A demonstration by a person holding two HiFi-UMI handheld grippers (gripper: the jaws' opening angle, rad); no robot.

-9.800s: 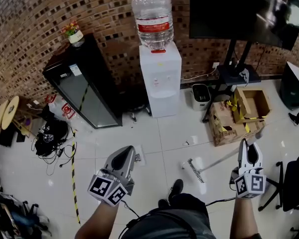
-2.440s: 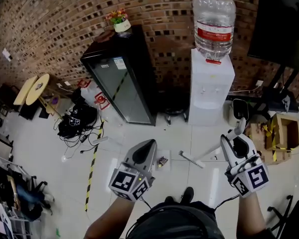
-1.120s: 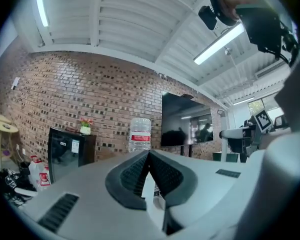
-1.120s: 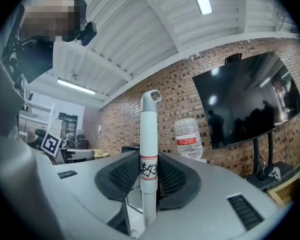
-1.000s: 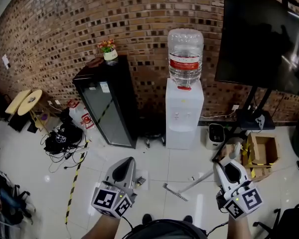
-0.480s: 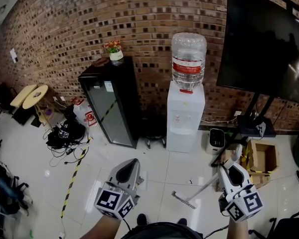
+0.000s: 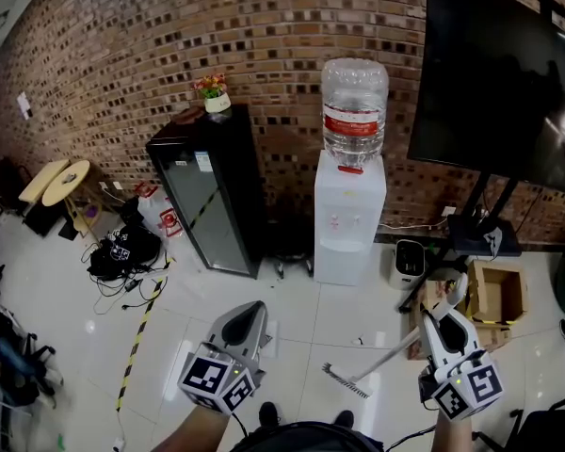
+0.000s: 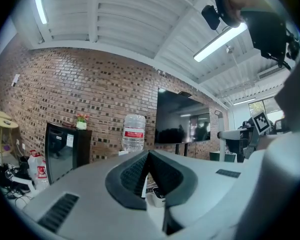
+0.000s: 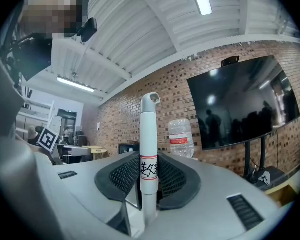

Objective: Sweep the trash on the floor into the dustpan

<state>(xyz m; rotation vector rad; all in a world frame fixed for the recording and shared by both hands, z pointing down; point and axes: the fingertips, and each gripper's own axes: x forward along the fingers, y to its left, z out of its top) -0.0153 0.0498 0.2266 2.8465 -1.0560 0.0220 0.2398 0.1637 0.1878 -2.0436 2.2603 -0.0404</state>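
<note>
While the right claw [image 7: 446,320] clamps the broom's white handle [image 9: 149,170] upright to steer it, the brush head [image 7: 345,381] slants down onto the floor [image 7: 292,281] between both claws. The left claw [image 7: 249,314] hangs low, pinched together; I can't tell whether it holds a dustpan.

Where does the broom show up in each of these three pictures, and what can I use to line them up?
Head view: the broom is at lower right, slanting from the right hand-held gripper down-left to the floor.
Left gripper view: I cannot pick it out.
Right gripper view: the broom stands upright at centre, clamped between the jaws.
Shared landmark: the water bottle shows in all three.
</note>
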